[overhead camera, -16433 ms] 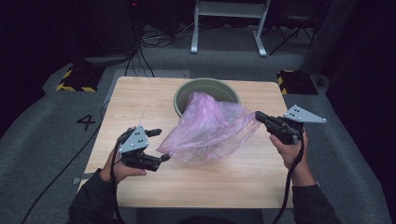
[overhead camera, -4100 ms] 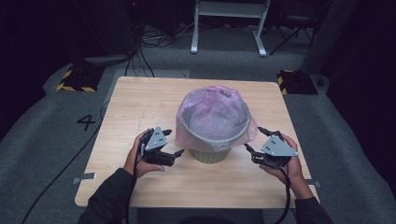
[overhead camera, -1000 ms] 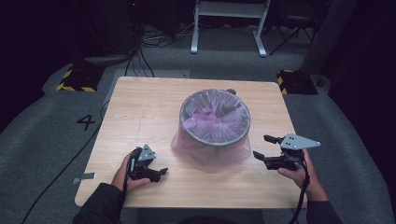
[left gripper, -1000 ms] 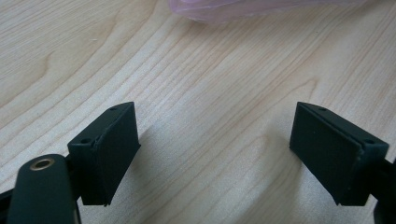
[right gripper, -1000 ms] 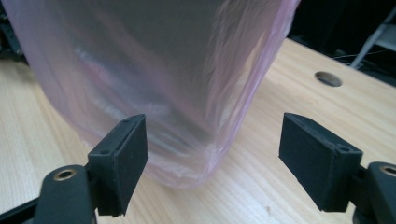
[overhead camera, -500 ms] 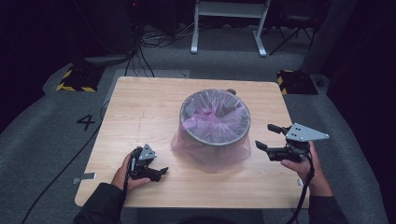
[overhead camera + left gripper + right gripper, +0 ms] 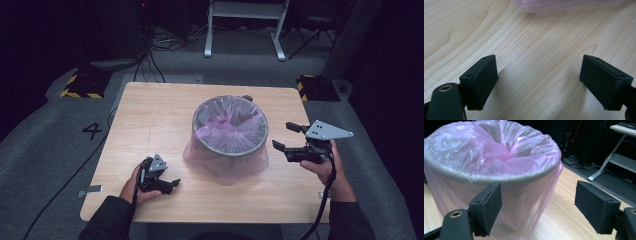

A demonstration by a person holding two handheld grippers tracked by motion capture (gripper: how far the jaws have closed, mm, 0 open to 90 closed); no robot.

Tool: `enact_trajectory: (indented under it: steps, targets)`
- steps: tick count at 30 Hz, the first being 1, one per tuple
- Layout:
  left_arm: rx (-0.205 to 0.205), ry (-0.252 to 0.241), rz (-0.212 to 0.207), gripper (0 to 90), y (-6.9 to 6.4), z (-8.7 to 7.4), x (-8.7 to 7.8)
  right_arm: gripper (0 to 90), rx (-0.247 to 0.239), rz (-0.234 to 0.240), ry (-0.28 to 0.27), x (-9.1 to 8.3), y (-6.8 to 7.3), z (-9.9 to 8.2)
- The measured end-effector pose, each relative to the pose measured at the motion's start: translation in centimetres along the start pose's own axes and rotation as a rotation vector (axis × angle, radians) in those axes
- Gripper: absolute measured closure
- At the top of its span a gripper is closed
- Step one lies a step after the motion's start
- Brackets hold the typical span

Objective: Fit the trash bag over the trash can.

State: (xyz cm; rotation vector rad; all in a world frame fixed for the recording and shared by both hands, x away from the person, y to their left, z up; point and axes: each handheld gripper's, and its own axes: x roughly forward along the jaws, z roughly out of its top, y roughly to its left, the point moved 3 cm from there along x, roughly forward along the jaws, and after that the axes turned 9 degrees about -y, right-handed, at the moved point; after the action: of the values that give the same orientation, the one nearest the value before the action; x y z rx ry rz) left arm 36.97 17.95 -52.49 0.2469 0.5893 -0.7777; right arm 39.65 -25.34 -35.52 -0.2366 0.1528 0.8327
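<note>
So the bin [image 7: 230,131] is sitting upright near the middle of the wooden table [image 7: 150,115], mouth facing straight up, long axis vertical, and the pink bag [image 7: 225,167] is lining it, folded over the rim and draping down the outside to the tabletop. That plastic is looking thin, soft and slippery, so I'm guessing it's going to slide or tear if you pinch it alone; grabbing bag and rim together at the lip seems the safest hold, and the bin itself is probably light and stiff. The left gripper [image 7: 167,184] is resting low on the table near the front edge, jaws spread wide on nothing. The right gripper [image 7: 289,138] is hovering just beside the bin's right side, also gaping wide and empty
</note>
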Motion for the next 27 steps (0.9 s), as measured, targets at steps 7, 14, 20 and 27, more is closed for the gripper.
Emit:
enact_trajectory:
  steps: [7, 14, 20, 27]
  targets:
    - [-0.005, 0.0, 0.0, 14.8, 0.0, 0.0, 0.0, 22.1, -0.012, 0.003, -0.003, 0.5, 0.1, 1.2]
    - [-0.005, 0.0, 0.0, 14.8, 0.0, 0.0, 0.0, 22.1, -0.024, 0.005, 0.011, 1.8, 0.0, 2.0]
    - [-0.005, 0.0, 0.0, 14.8, 0.0, 0.0, 0.0, 22.1, -0.04, 0.022, 0.027, 3.2, 0.2, 2.6]
    - [-0.005, 0.0, 0.0, 14.8, 0.0, 0.0, 0.0, 22.1, -0.051, 0.056, 0.05, 4.9, 0.6, 3.4]
